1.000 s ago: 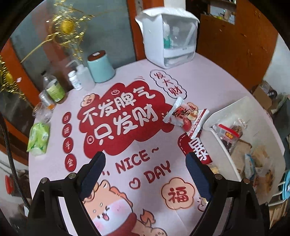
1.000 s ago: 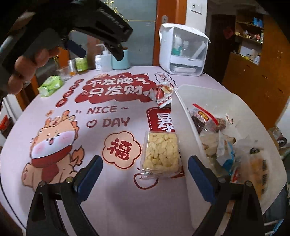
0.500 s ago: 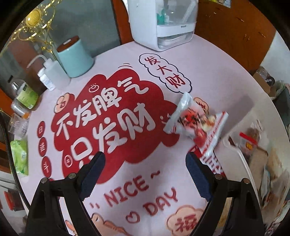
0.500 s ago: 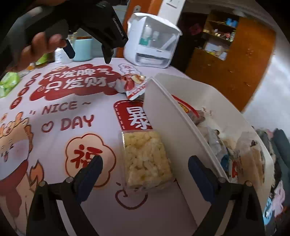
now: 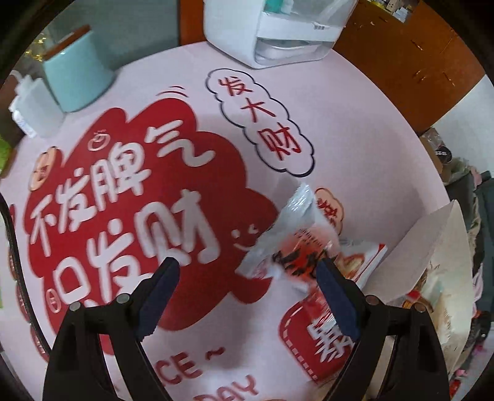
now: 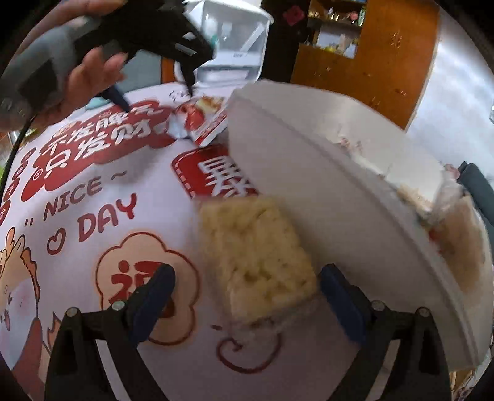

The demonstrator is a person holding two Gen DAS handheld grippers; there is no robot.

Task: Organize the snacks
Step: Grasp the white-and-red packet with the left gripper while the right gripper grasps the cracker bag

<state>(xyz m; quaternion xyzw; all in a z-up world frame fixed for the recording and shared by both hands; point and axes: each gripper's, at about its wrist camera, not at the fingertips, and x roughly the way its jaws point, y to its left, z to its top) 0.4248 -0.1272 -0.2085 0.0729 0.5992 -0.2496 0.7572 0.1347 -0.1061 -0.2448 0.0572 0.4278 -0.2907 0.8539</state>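
Hovering over the printed tablecloth [image 5: 191, 101], the left gripper [image 5: 247, 274] has its fingers spread wide with nothing clamped. Just ahead of its right-hand finger [image 5: 336, 299] sits a red-and-white snack packet [image 5: 296, 246], crinkly and blurry, lying on a flat red-edged packet [image 5: 367, 262] that pokes out toward the white bin [image 5: 410, 256]. Both packets lie close to the bin's wall, a good way in from the tablecloth's far edge.

Right gripper [image 6: 247, 296] is spread wide too, nothing pinched. A clear-wrapped puffed rice cake block [image 6: 256, 256] lies flat on the tablecloth between and just ahead of its fingers, right up against the bin's white side wall [image 6: 278, 172]; can't tell if the right-hand pad [image 6: 339, 302] actually touches the wrapper. The bin is full of other snack bags, all blurred.

From the right wrist view you can see the person's hand [image 6: 89, 74] holding the left gripper up over the two packets. At the far edge of the tablecloth: a white appliance [image 5: 278, 27], a teal canister [image 5: 77, 71] and a white pump bottle [image 5: 34, 105].
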